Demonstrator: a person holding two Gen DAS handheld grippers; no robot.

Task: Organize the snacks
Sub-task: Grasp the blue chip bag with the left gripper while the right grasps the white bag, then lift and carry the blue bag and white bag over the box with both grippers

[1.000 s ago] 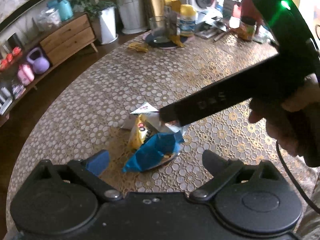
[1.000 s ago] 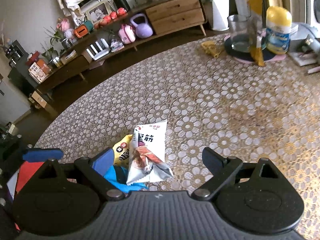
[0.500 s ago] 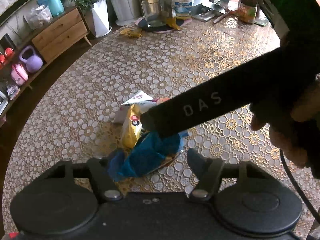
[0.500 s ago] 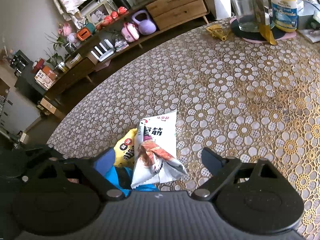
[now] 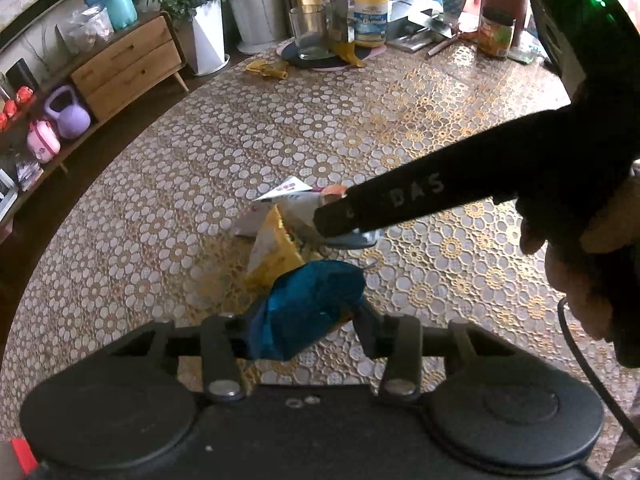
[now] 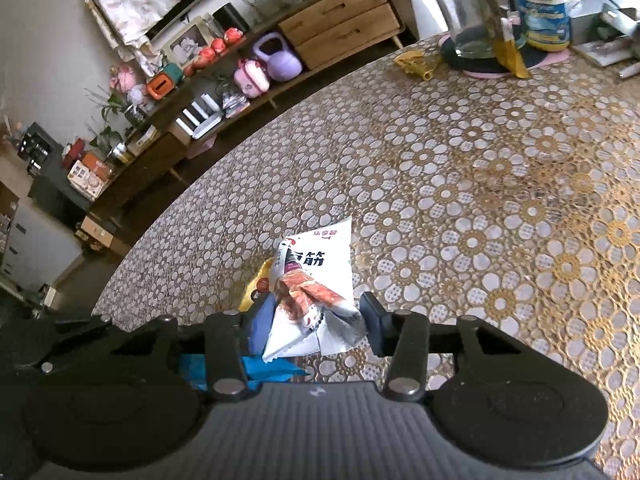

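— Where are your snacks?

— Piled mid-table on the floral lace tablecloth [image 6: 460, 168]: your blue packet [image 5: 308, 312], a yellow packet [image 5: 276, 252] behind it, a white packet [image 6: 316, 292] on top.

— And your grippers?

— Both have just been closing. Your left gripper [image 5: 308, 320] pinches the blue packet; your right gripper [image 6: 312, 320] squeezes the white one. A glass [image 6: 460, 20] and yellow-capped bottle [image 6: 540, 4] stand well apart, at the far edge.

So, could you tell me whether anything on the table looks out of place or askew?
The snack packets are heaped: the white packet leans over the yellow packet and blue packet. A crumpled yellow wrapper lies loose near the far edge.
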